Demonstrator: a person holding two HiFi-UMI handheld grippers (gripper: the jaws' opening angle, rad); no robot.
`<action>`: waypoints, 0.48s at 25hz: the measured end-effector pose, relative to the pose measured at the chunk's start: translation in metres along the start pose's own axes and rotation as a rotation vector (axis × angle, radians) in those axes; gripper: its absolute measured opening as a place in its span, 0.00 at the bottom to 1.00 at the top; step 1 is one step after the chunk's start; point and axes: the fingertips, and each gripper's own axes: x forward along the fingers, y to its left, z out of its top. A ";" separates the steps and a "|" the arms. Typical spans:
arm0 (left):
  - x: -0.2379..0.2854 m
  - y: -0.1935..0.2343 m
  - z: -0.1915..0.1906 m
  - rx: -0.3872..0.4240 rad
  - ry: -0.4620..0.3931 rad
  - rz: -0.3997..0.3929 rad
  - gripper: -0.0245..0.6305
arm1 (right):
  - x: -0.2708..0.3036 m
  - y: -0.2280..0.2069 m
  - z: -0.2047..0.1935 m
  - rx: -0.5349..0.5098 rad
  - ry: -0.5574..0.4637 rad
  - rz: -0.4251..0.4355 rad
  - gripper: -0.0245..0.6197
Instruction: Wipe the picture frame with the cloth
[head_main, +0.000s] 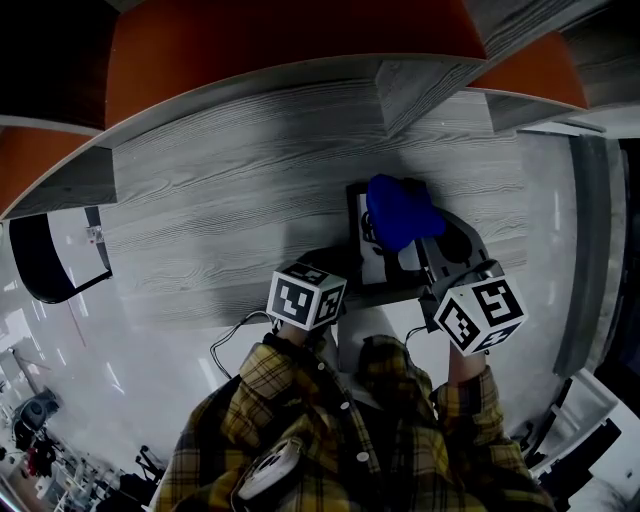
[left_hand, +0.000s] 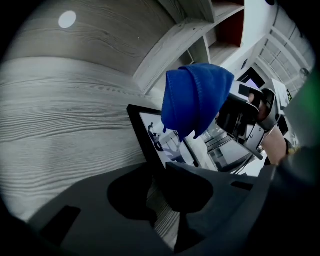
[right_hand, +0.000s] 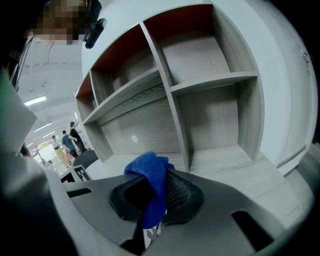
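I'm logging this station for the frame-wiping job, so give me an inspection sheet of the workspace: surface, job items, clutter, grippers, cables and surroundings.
Surface: grey wood-grain desktop, carrying the frame.
Job's things: picture frame, black-edged, near the desktop's front edge; blue cloth bunched over its front, contact not clear.
Clutter: nothing seen.
Grippers: left gripper shut on the picture frame's lower edge; right gripper shut on the blue cloth.
Cables: thin black cable looping below the left gripper.
Surroundings: open shelves with red back panels; people far off.
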 end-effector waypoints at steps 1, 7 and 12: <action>0.000 0.000 0.000 -0.007 0.002 -0.003 0.16 | 0.001 0.000 0.000 -0.001 0.002 0.002 0.09; 0.001 0.001 0.001 -0.025 0.009 -0.013 0.16 | -0.001 -0.006 0.011 -0.095 0.010 -0.049 0.09; 0.000 0.001 0.000 -0.030 0.010 -0.015 0.16 | 0.028 0.007 -0.004 -0.647 0.174 -0.084 0.09</action>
